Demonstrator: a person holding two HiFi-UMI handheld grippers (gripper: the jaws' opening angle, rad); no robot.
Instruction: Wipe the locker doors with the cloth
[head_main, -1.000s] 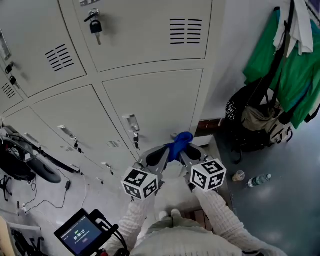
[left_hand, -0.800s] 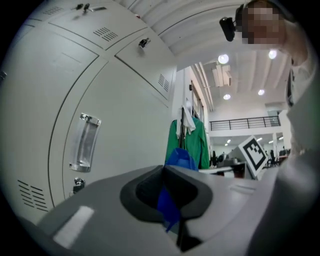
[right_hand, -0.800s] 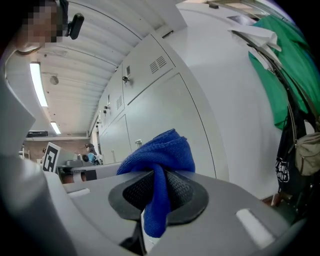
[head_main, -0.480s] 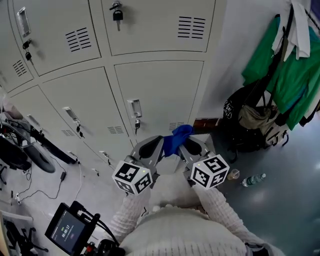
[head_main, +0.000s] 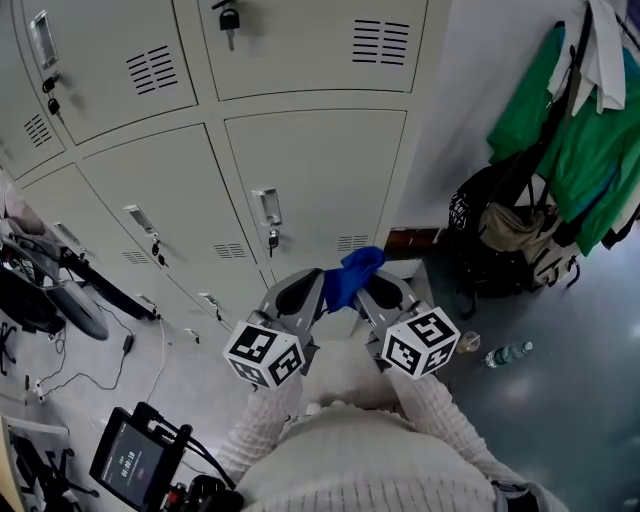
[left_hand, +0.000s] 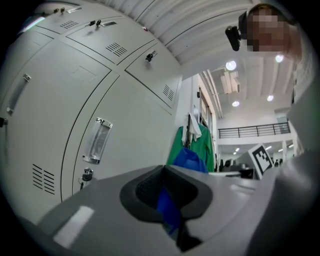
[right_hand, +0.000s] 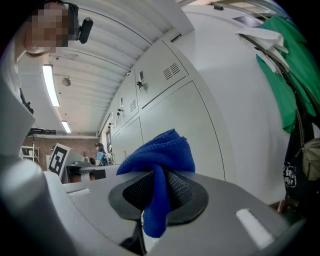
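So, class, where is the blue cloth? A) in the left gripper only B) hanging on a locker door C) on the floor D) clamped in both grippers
D: the blue cloth is pinched in the shut jaws of the left gripper and of the right gripper alike.

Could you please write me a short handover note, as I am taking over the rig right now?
Left tongs: shut on one end of the blue cloth.
Right tongs: shut on the same cloth, which bunches up between the two.
Both are held close together, low in front of the grey locker doors. The cloth does not seem to touch a door.
Done: cloth gripped. The pictures do not show which doors, if any, are wiped.
Left: press the cloth to a door and wipe. Keys hang in several locks, so probably go round them.
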